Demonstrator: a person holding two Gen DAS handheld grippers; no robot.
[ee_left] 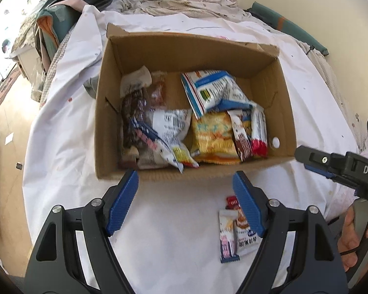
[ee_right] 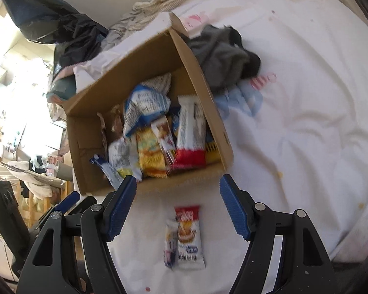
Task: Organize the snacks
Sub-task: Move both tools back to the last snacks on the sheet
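Observation:
An open cardboard box (ee_left: 105,112) (ee_right: 203,83) sits on a white sheet and holds several snack packets, among them a yellow bag (ee_left: 213,137) (ee_right: 151,153) and a blue-and-white bag (ee_left: 208,90) (ee_right: 144,107). In front of the box lie two small packets side by side: a white one with a red top (ee_right: 190,235) (ee_left: 243,238) and a slimmer one (ee_left: 227,237) (ee_right: 170,245). My left gripper (ee_left: 186,201) is open and empty, hovering before the box. My right gripper (ee_right: 177,205) is open and empty above the two packets; its body (ee_left: 341,169) shows at the right in the left wrist view.
The white sheet (ee_right: 306,122) covers a bed. A grey-black cloth (ee_right: 223,56) lies beside the box's right wall. Crumpled bedding (ee_left: 179,2) lies behind the box. The bed's left edge drops to the floor (ee_left: 5,147). A hand (ee_left: 350,240) holds the right gripper's handle.

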